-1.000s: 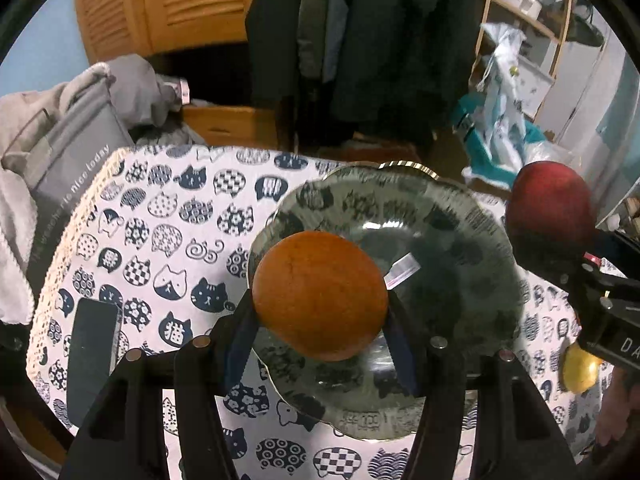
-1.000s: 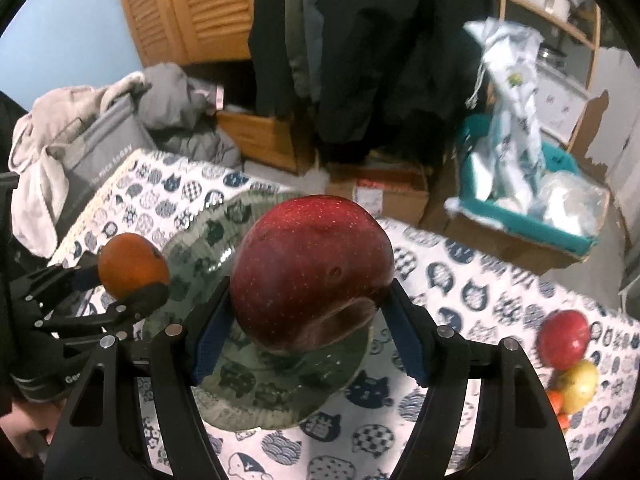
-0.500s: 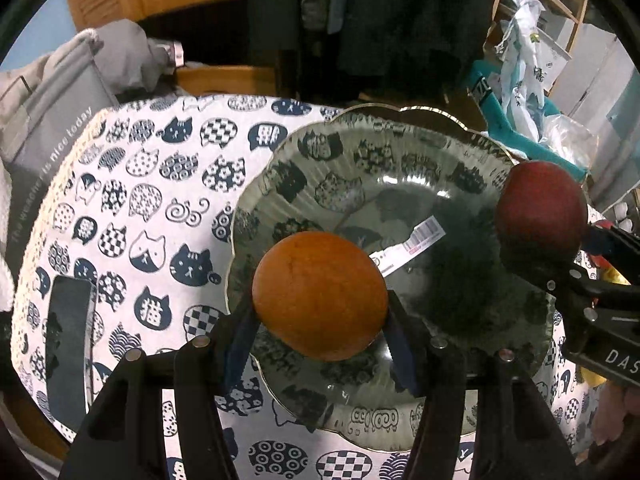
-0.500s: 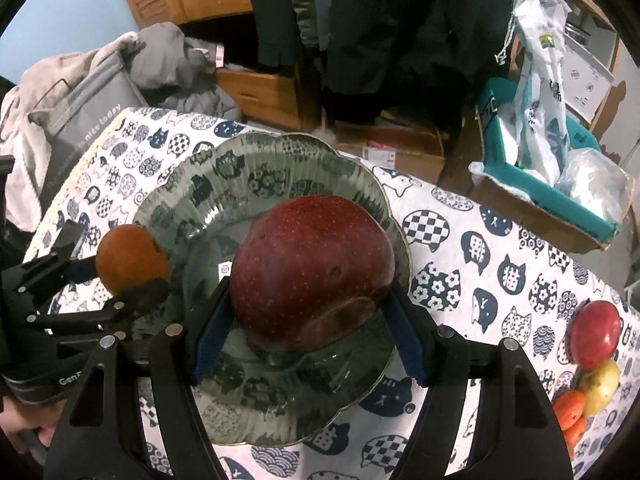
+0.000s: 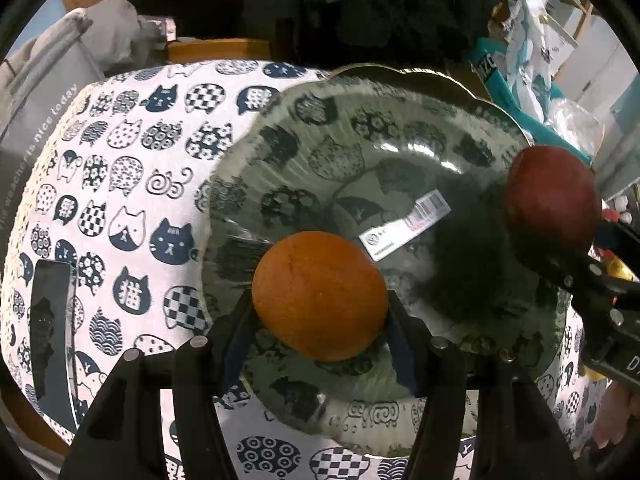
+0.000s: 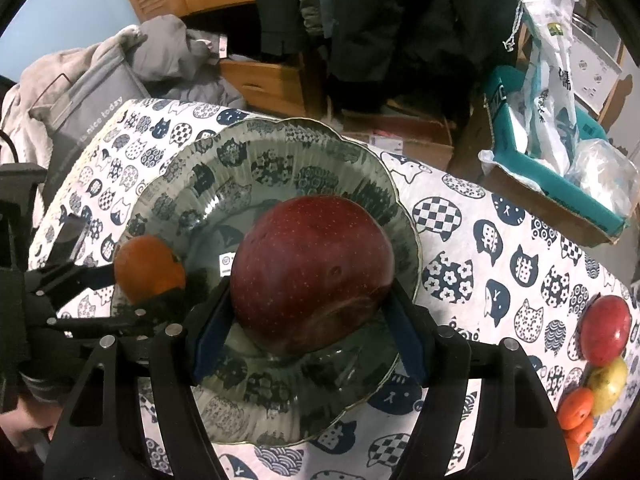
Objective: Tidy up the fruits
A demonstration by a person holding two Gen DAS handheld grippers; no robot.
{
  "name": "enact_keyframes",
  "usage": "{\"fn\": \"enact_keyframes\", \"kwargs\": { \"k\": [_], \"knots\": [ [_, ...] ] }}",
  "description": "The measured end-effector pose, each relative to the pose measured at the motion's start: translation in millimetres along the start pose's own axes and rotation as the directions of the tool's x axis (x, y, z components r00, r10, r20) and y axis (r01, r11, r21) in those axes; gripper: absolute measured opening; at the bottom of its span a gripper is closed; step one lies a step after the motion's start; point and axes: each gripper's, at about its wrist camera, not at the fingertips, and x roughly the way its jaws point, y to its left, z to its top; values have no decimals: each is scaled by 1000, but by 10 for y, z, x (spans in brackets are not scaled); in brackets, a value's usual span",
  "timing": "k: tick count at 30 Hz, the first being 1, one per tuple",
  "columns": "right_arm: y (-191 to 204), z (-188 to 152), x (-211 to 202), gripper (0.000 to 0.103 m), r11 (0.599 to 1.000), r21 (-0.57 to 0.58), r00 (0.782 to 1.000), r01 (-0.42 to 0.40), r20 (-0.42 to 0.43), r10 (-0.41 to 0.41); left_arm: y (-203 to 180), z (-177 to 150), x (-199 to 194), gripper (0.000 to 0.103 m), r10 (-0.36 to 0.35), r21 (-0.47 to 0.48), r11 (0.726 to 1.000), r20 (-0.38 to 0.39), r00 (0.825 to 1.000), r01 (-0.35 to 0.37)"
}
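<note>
My left gripper (image 5: 320,320) is shut on an orange (image 5: 319,295) and holds it over the near left part of a grey-green cat-patterned plate (image 5: 340,128). My right gripper (image 6: 308,320) is shut on a dark red apple (image 6: 312,268) and holds it over the middle of the same plate (image 6: 280,160). The apple (image 5: 552,196) shows at the right in the left wrist view, and the orange (image 6: 146,268) at the left in the right wrist view. A barcode sticker (image 5: 404,226) lies in the plate.
The table has a white cloth with cat prints (image 6: 500,248). A red fruit (image 6: 604,328), a yellow one (image 6: 608,384) and small orange ones (image 6: 574,408) lie at its right edge. A dark phone (image 5: 52,344) lies at the left. Clothes and boxes stand behind the table.
Both grippers have moved forward and down over the plate with their fruit. The plate looks larger and closer in both views.
</note>
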Motion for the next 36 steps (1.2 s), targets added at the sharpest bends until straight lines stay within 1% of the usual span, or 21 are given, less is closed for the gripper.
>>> {"fn": "enact_keyframes", "kwargs": {
  "k": [1,3,6,8,9,10,12,14,18,22,25,28,33,36],
  "knots": [
    [-4,0,4,73,1000,1,1000,-2,-2,2,-21,-14,35,63,-3,5,1000,-22,1000,3],
    [-5,1,16,73,1000,1,1000,-2,-7,2,-59,-36,68,63,-6,19,1000,-35,999,7],
    [-5,4,41,73,1000,5,1000,-9,-19,9,-79,-53,71,63,1,27,1000,-36,999,0],
    [-8,0,54,73,1000,12,1000,-13,-26,13,-68,-48,69,64,-6,20,1000,-37,999,7],
    [-10,-2,63,73,1000,15,999,-14,-31,14,-63,-42,46,68,-3,17,1000,-23,1000,3],
    [-11,-4,74,73,1000,17,999,-14,-36,15,-54,-38,15,77,2,17,1000,-10,1000,-2],
    [-5,-1,63,73,1000,14,1000,-17,-26,17,-56,-18,-49,87,12,26,1000,18,1000,-13],
    [-19,27,31,73,999,22,999,-36,1,36,-55,-10,-88,88,14,33,999,32,999,-15],
    [-19,94,-73,73,999,32,999,-41,34,40,-41,-10,-106,88,16,27,999,25,1000,-17],
    [-46,128,-228,73,998,49,997,-36,69,33,-1,-12,-242,88,21,-8,1000,42,999,-21],
    [-36,148,-368,73,999,50,996,-10,93,5,11,-2,-407,88,6,-35,999,84,996,-3],
    [-39,148,-522,73,999,46,992,18,123,-24,-2,5,-550,88,-1,-35,999,126,992,5],
    [-57,121,-760,73,997,45,984,68,165,-74,-109,-4,-821,88,19,17,1000,210,977,-23],
    [-66,99,-923,75,995,47,977,93,190,-101,-199,-24,-988,88,3,50,999,245,970,-15]
  ]
}}
